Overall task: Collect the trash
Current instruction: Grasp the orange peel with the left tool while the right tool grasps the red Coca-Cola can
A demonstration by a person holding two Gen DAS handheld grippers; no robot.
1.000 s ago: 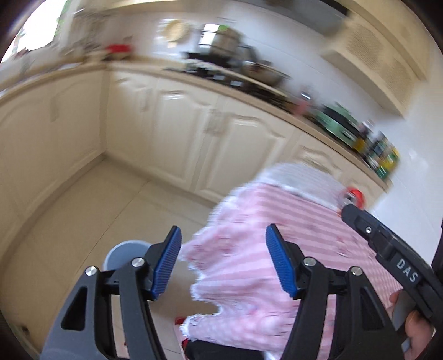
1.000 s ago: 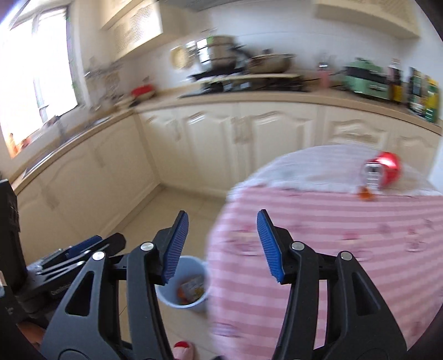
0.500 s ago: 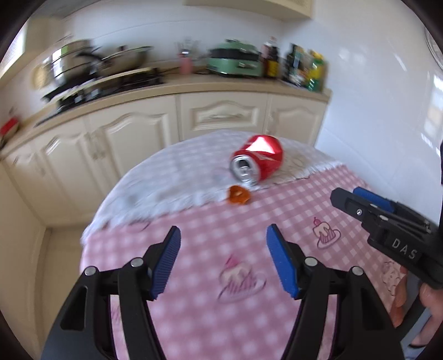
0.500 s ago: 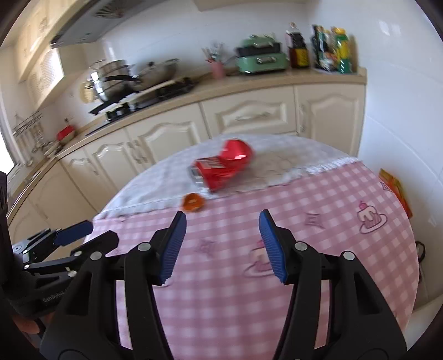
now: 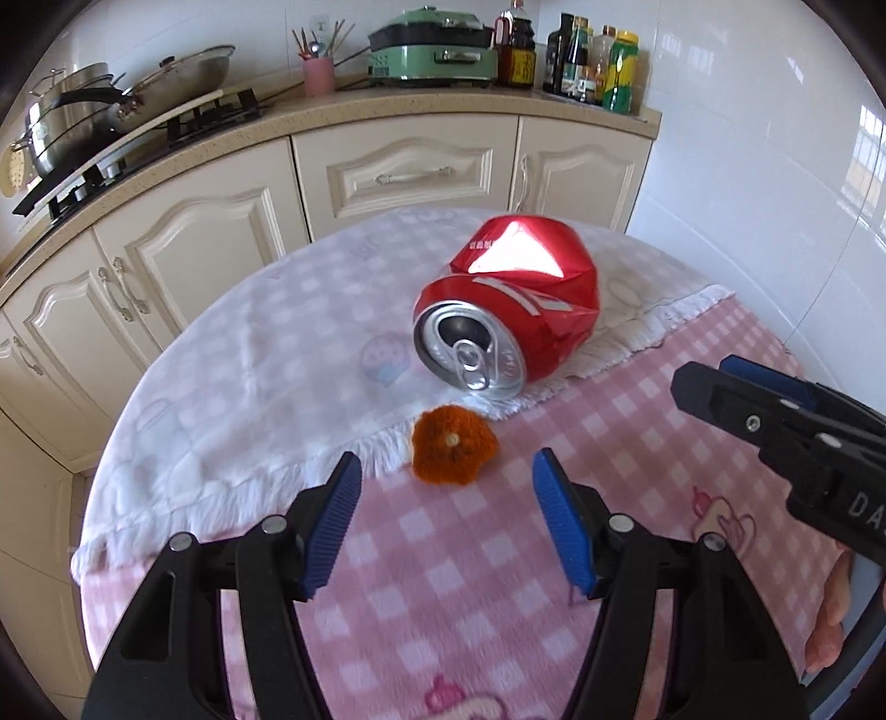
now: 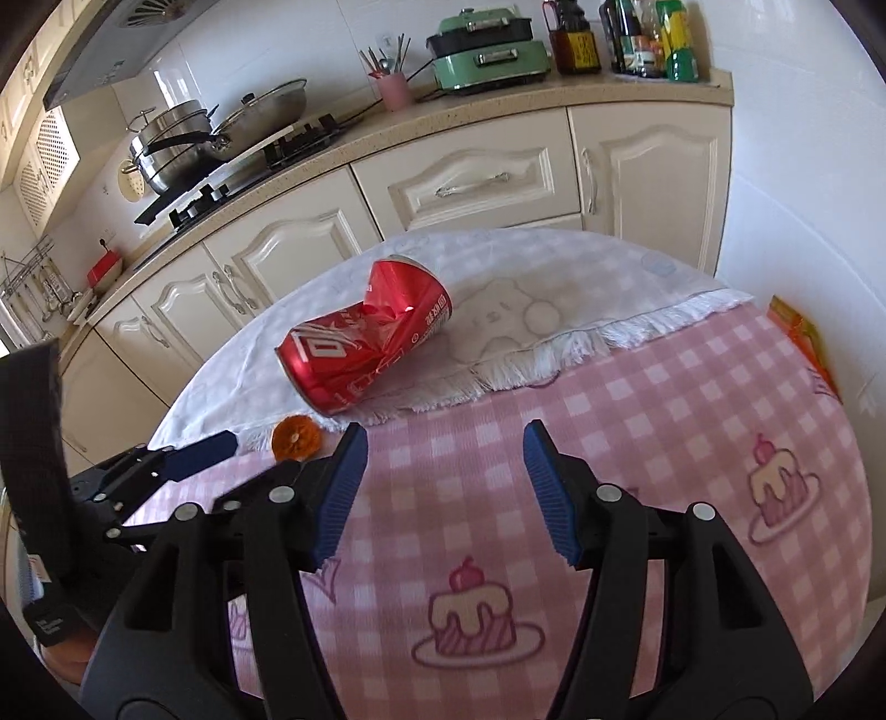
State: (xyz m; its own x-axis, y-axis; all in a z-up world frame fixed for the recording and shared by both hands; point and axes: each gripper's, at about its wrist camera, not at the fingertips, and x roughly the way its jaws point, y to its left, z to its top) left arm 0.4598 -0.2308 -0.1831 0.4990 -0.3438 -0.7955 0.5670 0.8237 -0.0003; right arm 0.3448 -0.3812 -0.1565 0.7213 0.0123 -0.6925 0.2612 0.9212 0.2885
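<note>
Jaws apart on both: left gripper (image 5: 447, 518) low centre in its view, aimed at orange peel (image 5: 453, 451) just beyond its tips; right gripper (image 6: 443, 487) over pink checked cloth (image 6: 637, 443), gripping nothing. Crushed red can (image 5: 506, 313) on its side mid-frame, opening toward left camera, resting on white fringed cloth (image 5: 249, 360), peel just beside it. White lettering on can, not readable. "DA" on right tool at right edge. Cream cabinets (image 6: 476, 183), stove pots (image 6: 183, 138), green appliance (image 5: 432, 52) across upper frame.
</note>
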